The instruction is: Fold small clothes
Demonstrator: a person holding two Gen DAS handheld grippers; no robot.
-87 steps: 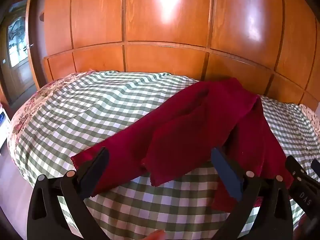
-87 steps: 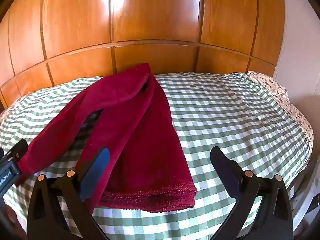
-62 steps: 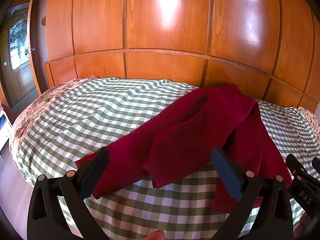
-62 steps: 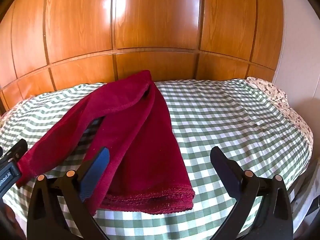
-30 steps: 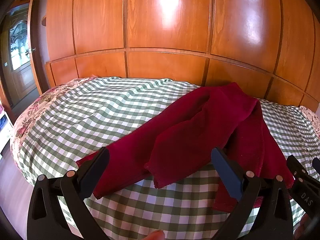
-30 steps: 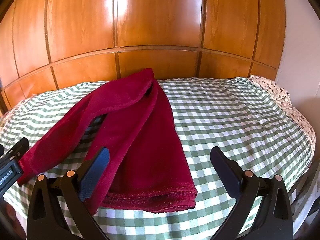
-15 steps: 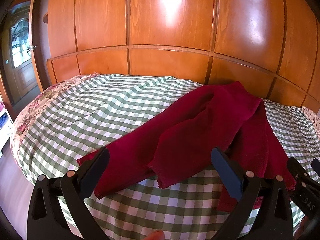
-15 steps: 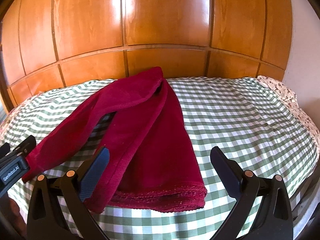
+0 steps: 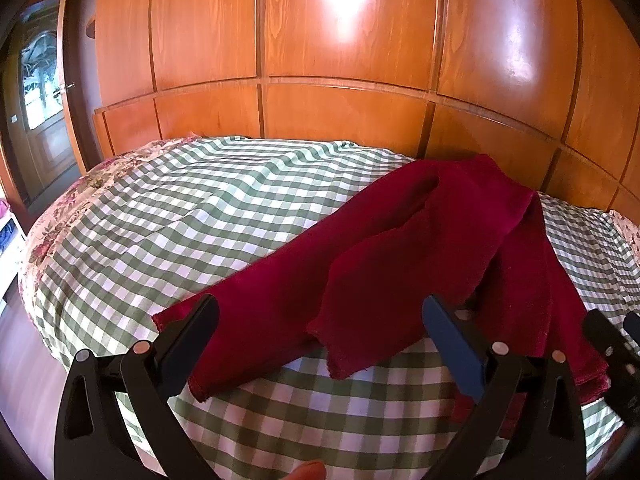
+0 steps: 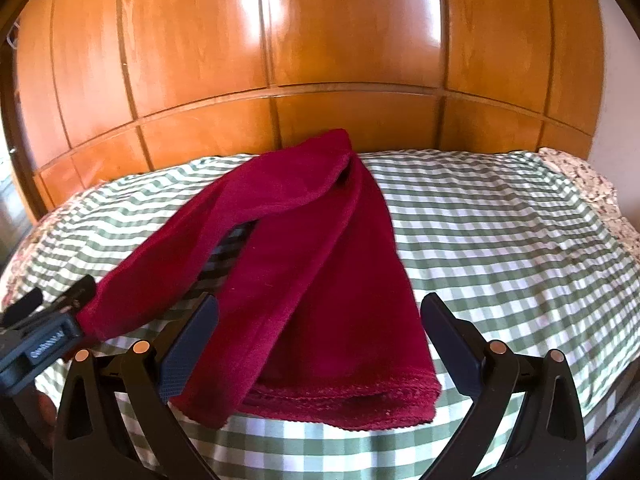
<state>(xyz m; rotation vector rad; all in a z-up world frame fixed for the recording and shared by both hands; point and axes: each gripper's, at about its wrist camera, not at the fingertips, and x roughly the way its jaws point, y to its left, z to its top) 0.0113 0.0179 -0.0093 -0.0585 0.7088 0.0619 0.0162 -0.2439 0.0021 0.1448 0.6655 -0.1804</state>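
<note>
Hovering wide open and empty, left gripper (image 9: 320, 340) and right gripper (image 10: 318, 338) face the red garment (image 10: 320, 264) sprawled near the bed's (image 10: 520, 240) front edge; folding's unstarted, and next probably comes pinching a loose end.

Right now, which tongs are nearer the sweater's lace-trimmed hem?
Right. The right tongs open just before the hem; the left tongs sit off by the long sleeve's cuff.
</note>
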